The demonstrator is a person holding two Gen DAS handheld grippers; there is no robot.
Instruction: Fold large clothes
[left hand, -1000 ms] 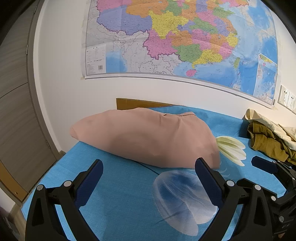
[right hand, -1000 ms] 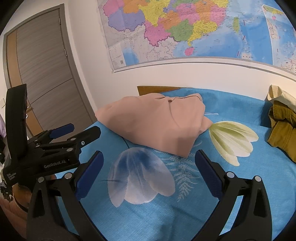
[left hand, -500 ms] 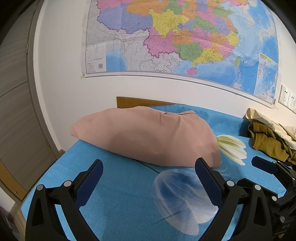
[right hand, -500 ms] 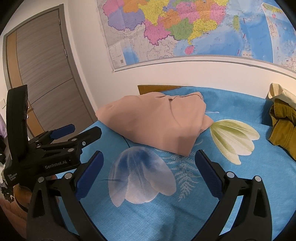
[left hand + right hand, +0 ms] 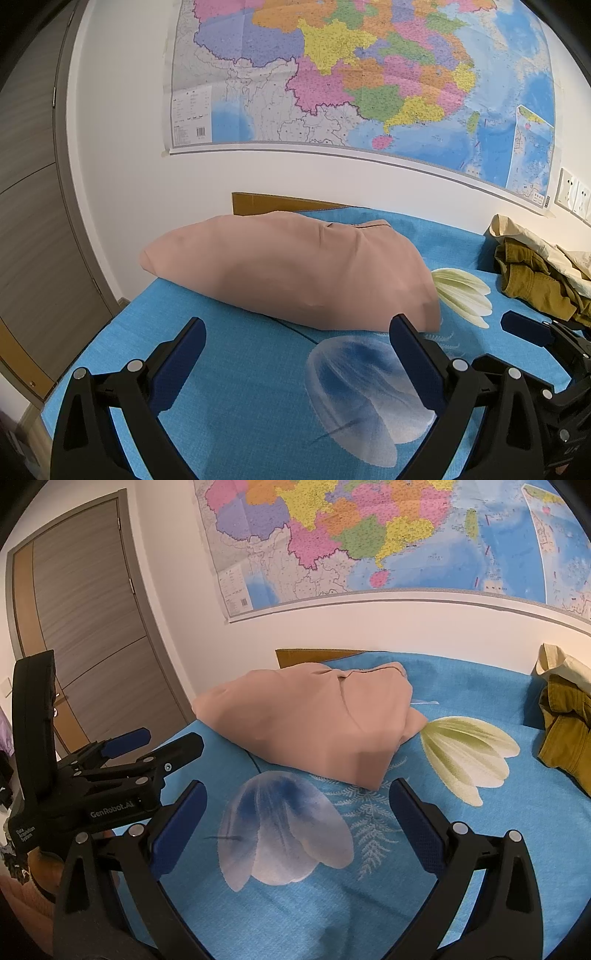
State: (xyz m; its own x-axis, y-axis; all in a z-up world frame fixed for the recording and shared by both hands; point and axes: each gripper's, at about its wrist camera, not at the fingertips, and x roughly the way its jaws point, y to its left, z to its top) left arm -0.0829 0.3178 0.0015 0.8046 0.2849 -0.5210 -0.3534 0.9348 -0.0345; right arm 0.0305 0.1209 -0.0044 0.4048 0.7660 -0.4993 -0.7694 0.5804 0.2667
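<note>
A folded pink garment [image 5: 295, 273] lies on the blue flowered bedsheet [image 5: 229, 373] near the far left corner of the bed; it also shows in the right wrist view [image 5: 314, 723]. My left gripper [image 5: 295, 328] is open and empty, held a short way in front of the garment's near edge. My right gripper [image 5: 295, 797] is open and empty, also in front of the garment, to the right of the left one. The left gripper's body [image 5: 96, 775] shows at the left of the right wrist view.
A pile of olive and cream clothes [image 5: 535, 280] lies at the bed's right side, also in the right wrist view [image 5: 565, 723]. A map [image 5: 351, 74] hangs on the white wall behind. A wooden door [image 5: 85, 627] stands at the left.
Both grippers have drifted very slightly; the view of the garment has barely shifted. Nothing was grasped or released.
</note>
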